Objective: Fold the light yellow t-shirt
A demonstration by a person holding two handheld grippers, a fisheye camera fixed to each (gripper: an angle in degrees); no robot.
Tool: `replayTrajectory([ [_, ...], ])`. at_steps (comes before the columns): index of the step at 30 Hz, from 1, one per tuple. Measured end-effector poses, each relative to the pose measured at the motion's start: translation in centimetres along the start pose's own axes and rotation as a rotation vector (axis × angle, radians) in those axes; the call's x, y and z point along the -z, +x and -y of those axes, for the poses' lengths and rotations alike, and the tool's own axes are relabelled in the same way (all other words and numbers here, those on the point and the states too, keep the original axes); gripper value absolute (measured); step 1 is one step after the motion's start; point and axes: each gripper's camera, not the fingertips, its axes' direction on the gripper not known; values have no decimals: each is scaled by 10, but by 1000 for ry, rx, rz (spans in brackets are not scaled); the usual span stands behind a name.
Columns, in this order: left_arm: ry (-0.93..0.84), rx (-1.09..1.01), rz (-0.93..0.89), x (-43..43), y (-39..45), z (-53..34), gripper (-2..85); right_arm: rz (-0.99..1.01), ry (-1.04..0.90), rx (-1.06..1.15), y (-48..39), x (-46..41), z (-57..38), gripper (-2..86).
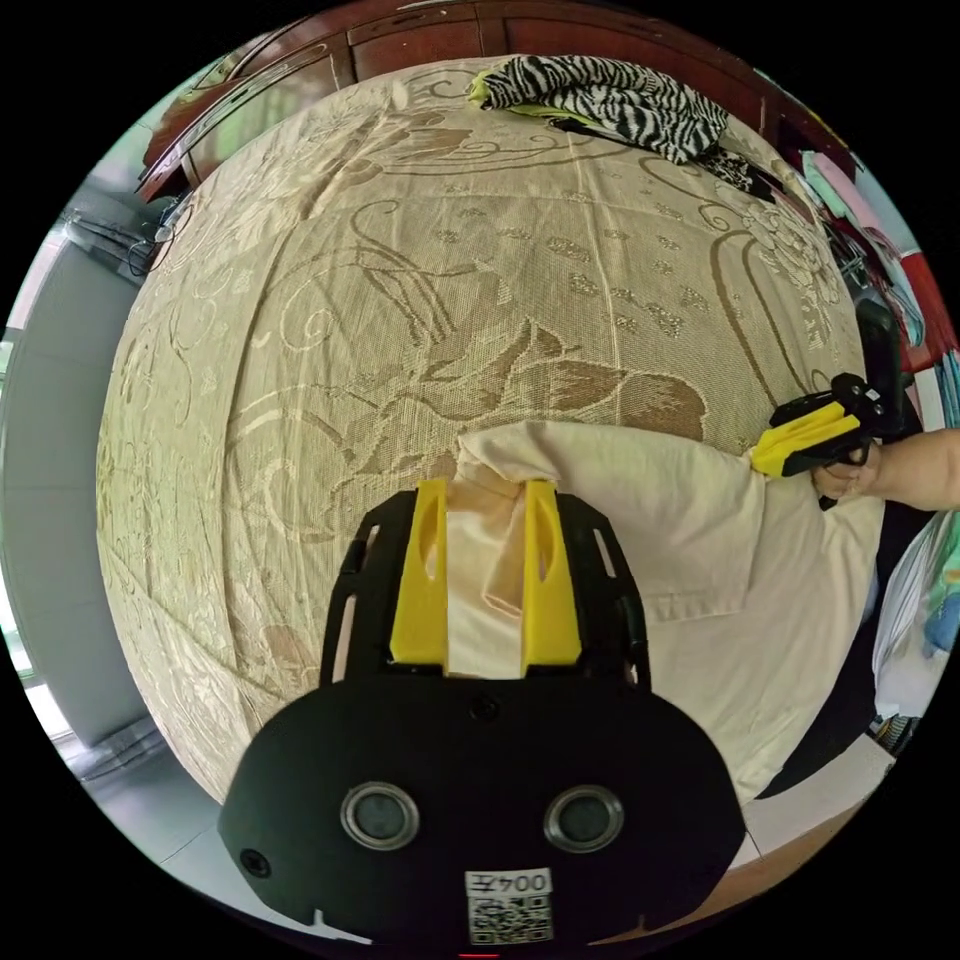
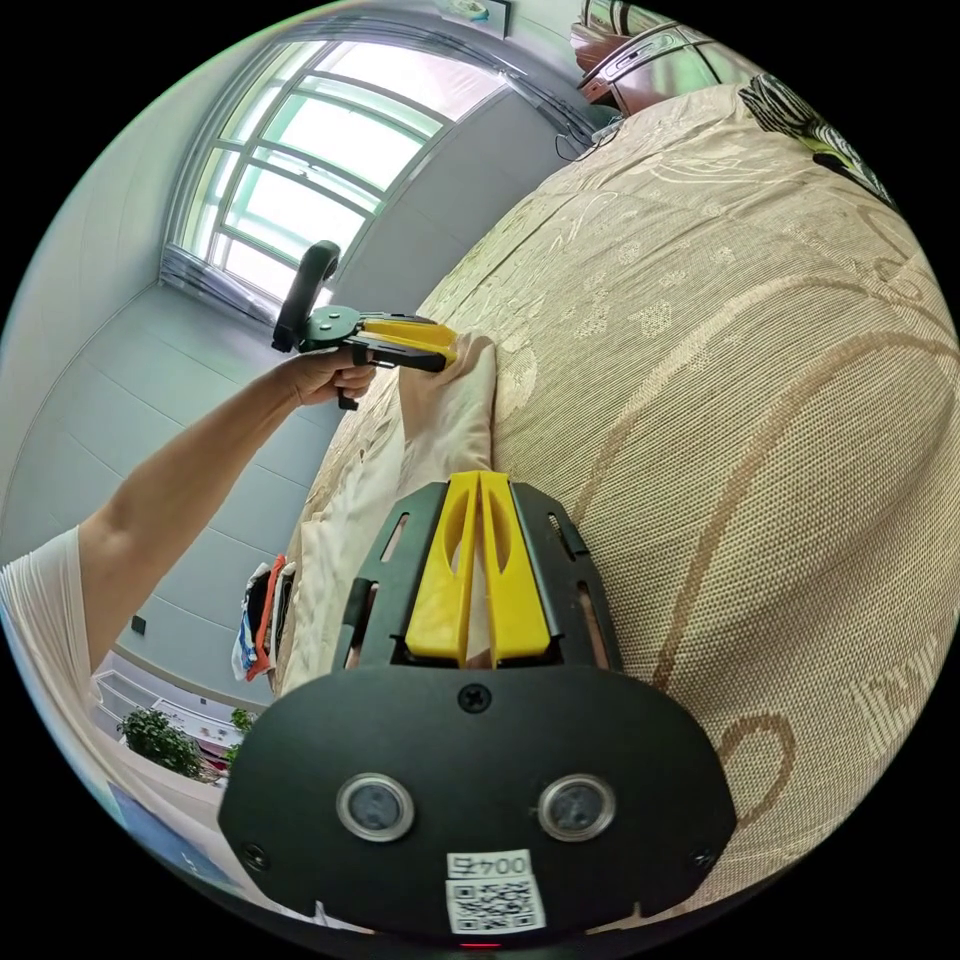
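1. The light yellow t-shirt [image 1: 690, 560] lies on the bed's patterned beige bedspread [image 1: 400, 300], from centre out to 4 o'clock in the left gripper view.
2. Left gripper [image 1: 485, 500]: jaws apart, a bunched bit of shirt sits between them, can't tell if they're actually pinching it.
3. Right gripper [image 2: 478, 490]: jaws clamped tight on a shirt edge.
4. Zebra-print clothes [image 1: 610, 95] are piled at 12 o'clock, well apart from the shirt.
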Motion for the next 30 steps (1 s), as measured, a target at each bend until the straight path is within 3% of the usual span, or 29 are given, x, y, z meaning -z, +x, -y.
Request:
replayTrajectory([
  [3,-23,-38,11,0,-1,-9,45,-2,0,1,2,-1,-5,-8],
  [6,78,-21,164,18,-1,-34,45,-1,1,1,3,-1,-8,-8],
  [12,60,212,255,-13,-32,-81,121,-2,0,1,6,0,-12,-8],
  [16,58,367,129,5,-92,-141,169,-4,-2,0,7,3,-13,-7],
  [20,308,566,5,36,-127,-252,156,-5,-3,-2,7,5,-11,-7],
  [23,463,558,-127,24,-115,-318,136,-5,-4,-3,7,9,-9,-7],
  [30,379,479,-73,-58,-69,-368,105,-6,-6,-4,6,18,2,-8],
])
